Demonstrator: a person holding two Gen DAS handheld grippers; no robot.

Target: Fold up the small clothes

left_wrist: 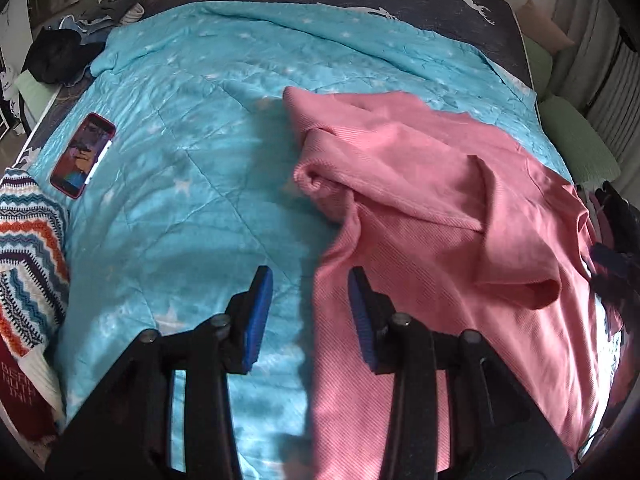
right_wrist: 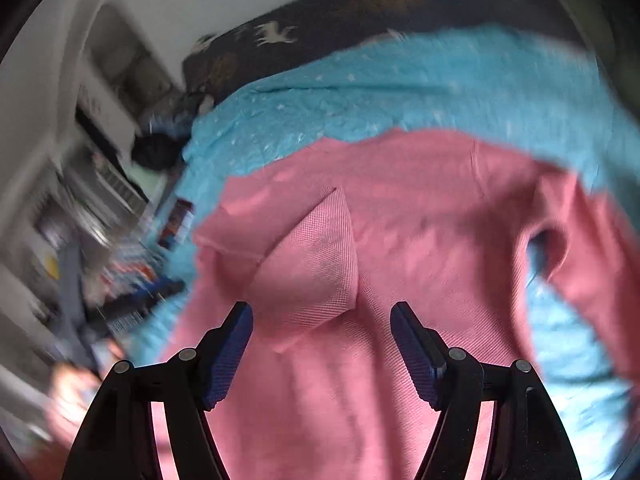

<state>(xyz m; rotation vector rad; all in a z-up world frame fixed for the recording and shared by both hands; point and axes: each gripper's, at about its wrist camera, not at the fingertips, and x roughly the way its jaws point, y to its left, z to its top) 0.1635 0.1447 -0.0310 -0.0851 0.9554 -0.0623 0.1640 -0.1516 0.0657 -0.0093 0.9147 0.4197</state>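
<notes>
Nearest to the left wrist camera, the left gripper [left_wrist: 310, 312] is seen at the lower centre of the frame with its blue pads spread and nothing between them; it is held just above the left edge of the pink garment [left_wrist: 440, 208]. The right gripper [right_wrist: 322, 344] is likewise spread and empty at the bottom of its own frame, above the body of the same garment, and much blur is seen in that view. Further up, the garment is spread over the right half of the blue quilt [left_wrist: 192, 184] on the bed, with one sleeve [left_wrist: 320, 176] already laid across the chest. A phone [left_wrist: 83, 155] is seen at the left of the frame and a striped knit [left_wrist: 28, 264] at the lower left edge. It is judged that a sleeve fold is finished and that a new grasp is being prepared. For the next move, an edge of the fabric should be pinched by each gripper, so that the side can be turned inward evenly.
</notes>
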